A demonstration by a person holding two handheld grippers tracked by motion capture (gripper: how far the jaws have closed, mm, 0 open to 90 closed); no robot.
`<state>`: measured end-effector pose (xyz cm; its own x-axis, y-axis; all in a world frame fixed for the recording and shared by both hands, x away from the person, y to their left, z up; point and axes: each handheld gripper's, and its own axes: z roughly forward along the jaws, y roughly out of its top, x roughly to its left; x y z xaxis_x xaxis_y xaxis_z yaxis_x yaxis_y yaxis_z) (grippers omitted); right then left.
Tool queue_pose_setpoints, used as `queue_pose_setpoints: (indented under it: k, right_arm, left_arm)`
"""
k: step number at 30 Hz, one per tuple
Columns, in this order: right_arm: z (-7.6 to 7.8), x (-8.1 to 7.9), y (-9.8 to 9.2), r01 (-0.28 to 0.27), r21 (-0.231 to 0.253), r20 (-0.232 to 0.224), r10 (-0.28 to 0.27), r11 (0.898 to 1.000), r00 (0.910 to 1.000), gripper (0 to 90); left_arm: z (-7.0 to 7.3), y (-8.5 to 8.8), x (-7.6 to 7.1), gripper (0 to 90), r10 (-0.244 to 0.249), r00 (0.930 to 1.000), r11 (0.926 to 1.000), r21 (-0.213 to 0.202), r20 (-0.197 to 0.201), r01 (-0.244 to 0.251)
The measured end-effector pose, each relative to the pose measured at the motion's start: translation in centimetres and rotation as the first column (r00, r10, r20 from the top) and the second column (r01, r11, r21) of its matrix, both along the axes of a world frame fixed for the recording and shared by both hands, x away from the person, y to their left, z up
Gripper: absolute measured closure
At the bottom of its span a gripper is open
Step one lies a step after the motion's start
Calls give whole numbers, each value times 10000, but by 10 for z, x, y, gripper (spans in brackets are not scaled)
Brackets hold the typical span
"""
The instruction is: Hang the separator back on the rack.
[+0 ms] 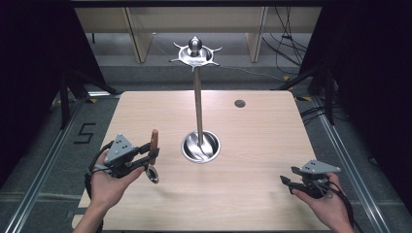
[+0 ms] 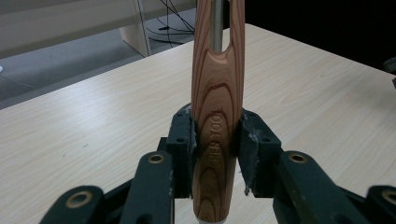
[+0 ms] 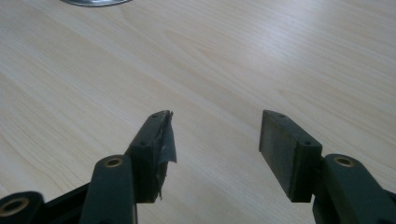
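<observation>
Nearest in, the left gripper [image 2: 215, 140] has its jaws clamped on the wooden handle of a small ladle [image 1: 153, 155], held upright above the table [image 1: 262, 194] with its metal bowl hanging down. The right gripper [image 3: 215, 140] rests apart, jaws wide, holding nothing. Farther off stands the utensil rack [image 1: 198, 97]; the next move, I'd judge, is lifting the ladle up to a top hook [image 1: 214, 49].

left gripper [image 1: 151, 156]: clamps ladle [image 1: 153, 155] upright | stand [image 1: 198, 97]: mid-table | right gripper [image 1: 286, 182]: fingers apart, empty
</observation>
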<state>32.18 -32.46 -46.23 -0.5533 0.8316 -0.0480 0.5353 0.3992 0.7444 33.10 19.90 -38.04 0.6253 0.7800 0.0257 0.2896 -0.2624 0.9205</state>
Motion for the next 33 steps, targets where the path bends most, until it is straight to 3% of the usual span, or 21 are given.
queue_pose_setpoints:
  k: [3, 8, 11, 21, 23, 28, 33]
  right_arm:
    - [0, 1, 0, -17, -86, 123, 18, 10000, 9999, 446]
    - [-1, -1, 2, 33, 87, -194, -31, 10000, 9998, 446]
    - [0, 0, 0, -49, -86, 13, 49, 10000, 10000, 446]
    - [-1, 0, 0, -36, -87, 91, 36, 10000, 10000, 446]
    - [0, -1, 1, 39, 8, -84, -39, 10000, 10000, 446]
    - [-1, 0, 0, -28, -81, 90, 29, 10000, 10000, 446]
    - [0, -1, 1, 51, -8, -25, -51, 10000, 10000, 445]
  left_arm:
    - [3, -2, -1, 674, 18, 9999, 9999, -126, 102, -16]
    - [13, -7, 0, 674, -108, 9994, 9998, -176, 339, 114]
    - [20, -12, 2, 674, -70, 9991, 9997, -243, 411, 80]
    - [27, -18, 5, 674, -264, 9984, 9992, -280, 502, 278]
    - [29, -19, 5, 674, -248, 9986, 9992, -304, 471, 263]
    - [37, -20, 9, 674, -230, 9980, 9991, -340, 580, 250]
    - [49, -20, 11, 674, -135, 9974, 9988, -454, 704, 167]
